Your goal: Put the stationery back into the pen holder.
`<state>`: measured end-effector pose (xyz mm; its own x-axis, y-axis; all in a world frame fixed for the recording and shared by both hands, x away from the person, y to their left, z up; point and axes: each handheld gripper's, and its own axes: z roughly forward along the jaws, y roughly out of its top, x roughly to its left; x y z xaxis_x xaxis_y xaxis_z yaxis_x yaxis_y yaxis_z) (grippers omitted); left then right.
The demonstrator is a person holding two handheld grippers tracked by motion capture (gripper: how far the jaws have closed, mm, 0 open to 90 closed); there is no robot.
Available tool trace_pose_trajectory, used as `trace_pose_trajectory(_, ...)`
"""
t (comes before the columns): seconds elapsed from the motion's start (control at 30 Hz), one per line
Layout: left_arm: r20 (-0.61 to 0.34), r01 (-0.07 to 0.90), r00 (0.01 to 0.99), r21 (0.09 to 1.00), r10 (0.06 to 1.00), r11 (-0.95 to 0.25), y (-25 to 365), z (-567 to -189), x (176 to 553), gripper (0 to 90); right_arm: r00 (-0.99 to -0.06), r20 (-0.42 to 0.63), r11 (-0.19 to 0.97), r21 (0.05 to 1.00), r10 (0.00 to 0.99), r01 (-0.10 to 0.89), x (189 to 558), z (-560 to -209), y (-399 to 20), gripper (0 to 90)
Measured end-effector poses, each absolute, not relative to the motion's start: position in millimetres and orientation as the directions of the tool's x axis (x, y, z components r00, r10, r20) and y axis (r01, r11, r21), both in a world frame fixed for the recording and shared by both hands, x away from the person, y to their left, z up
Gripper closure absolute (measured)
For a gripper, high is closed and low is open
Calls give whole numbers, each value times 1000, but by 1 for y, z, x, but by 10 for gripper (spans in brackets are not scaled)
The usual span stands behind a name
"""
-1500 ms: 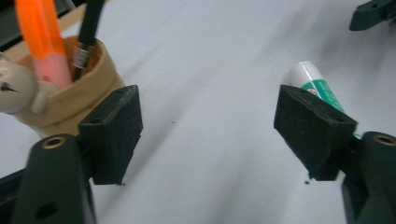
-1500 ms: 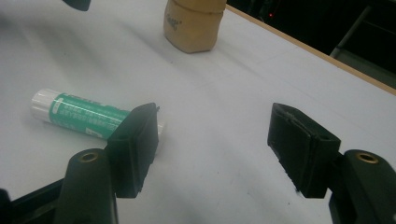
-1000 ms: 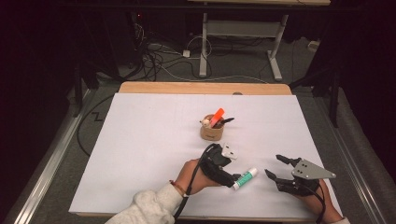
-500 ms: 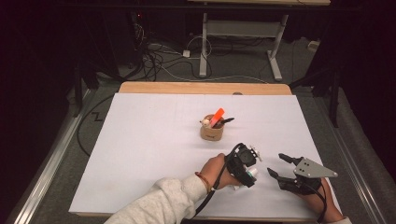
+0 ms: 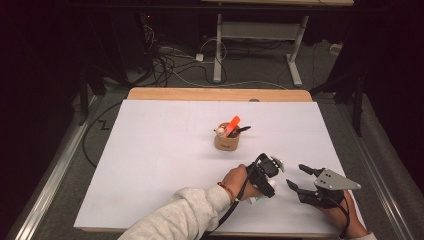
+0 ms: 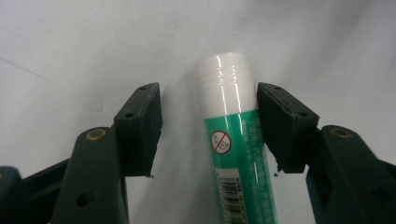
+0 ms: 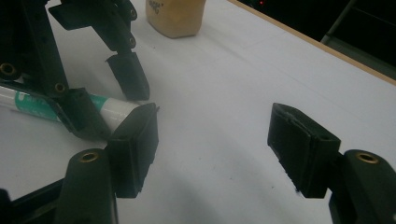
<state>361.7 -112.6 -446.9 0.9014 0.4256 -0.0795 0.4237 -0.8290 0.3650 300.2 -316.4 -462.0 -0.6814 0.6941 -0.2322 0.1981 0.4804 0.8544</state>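
A green glue stick [image 6: 236, 154] with a white cap lies flat on the white table cover [image 5: 160, 150]. My left gripper [image 6: 209, 123] stands over it, jaws down on either side of the cap end. One pad touches the stick, while the other pad [image 6: 140, 126] is still a gap away; the jaws have just been closing. In the high view my left gripper [image 5: 265, 176] covers most of the glue stick [image 5: 256, 199]. Just to its right my right gripper [image 5: 296, 176] rests open and holds nothing. The right gripper view looks past my right gripper [image 7: 212, 135] at the glue stick [image 7: 28, 103].
A small tan cup [image 5: 226, 141] with an orange marker [image 5: 232, 125] and a dark pen stands mid-table, beyond both grippers. A wooden edge [image 5: 220, 94] runs along the far side. Cables and table legs lie on the floor behind.
My left gripper has moved right and down over the glue stick, and its jaws have narrowed around it. The right gripper has not moved.
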Motion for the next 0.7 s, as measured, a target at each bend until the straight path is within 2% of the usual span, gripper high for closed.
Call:
trace_pose_trajectory(0.17, -49, 413, 904, 356, 424, -839, -116, -447, 358, 456, -685, -230, 482, 853, 691, 200, 300, -462, -316, 350)
trace_pose_trajectory(0.27, -51, 405, 908, 357, 415, -842, -117, -446, 355, 578, -689, -230, 486, 851, 687, 201, 300, -463, -316, 350)
trace_pose_trajectory(0.37, -69, 415, 905, 368, 420, -832, -115, -446, 355, 621, -687, -227, 484, 851, 690, 205, 300, -463, -316, 349)
trace_pose_trajectory(0.57, -61, 400, 908, 411, 413, -819, -109, -448, 352, 627, -679, -225, 475, 856, 699, 206, 301, -462, -318, 349)
trace_pose_trajectory(0.7, -23, 365, 917, 455, 399, -812, -100, -445, 350, 628, -674, -222, 464, 863, 704, 201, 301, -461, -320, 349)
